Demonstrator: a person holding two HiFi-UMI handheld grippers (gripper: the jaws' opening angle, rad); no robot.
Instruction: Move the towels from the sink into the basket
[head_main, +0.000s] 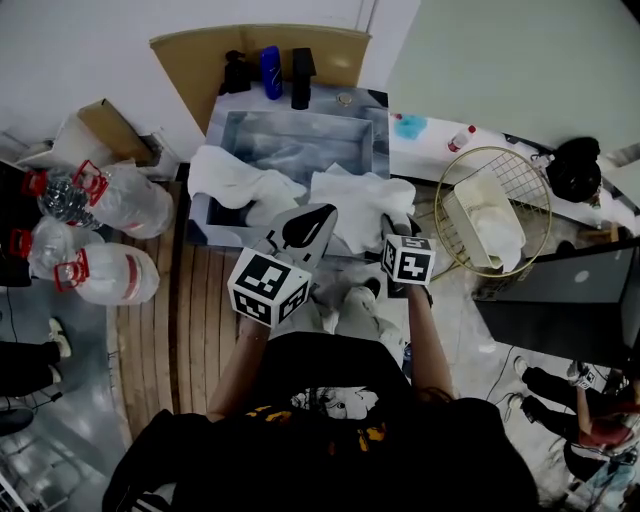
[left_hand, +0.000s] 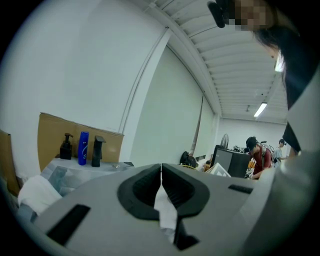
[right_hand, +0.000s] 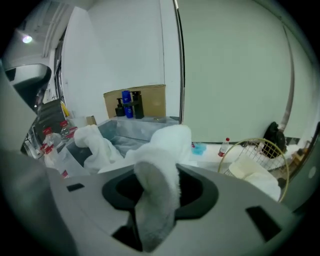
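Because the white terry towel (right_hand: 167, 140) on the front edge of the grey sink (head_main: 380, 135) is bound for the gold wire basket (head_main: 530, 190), the right gripper (right_hand: 159, 172) clamps a fold; the left gripper (left_hand: 161, 172) is closed, seemingly empty

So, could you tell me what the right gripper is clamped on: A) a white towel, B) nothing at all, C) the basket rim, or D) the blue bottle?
A: in the right gripper view, a white towel bulges up between the pads of the right gripper.
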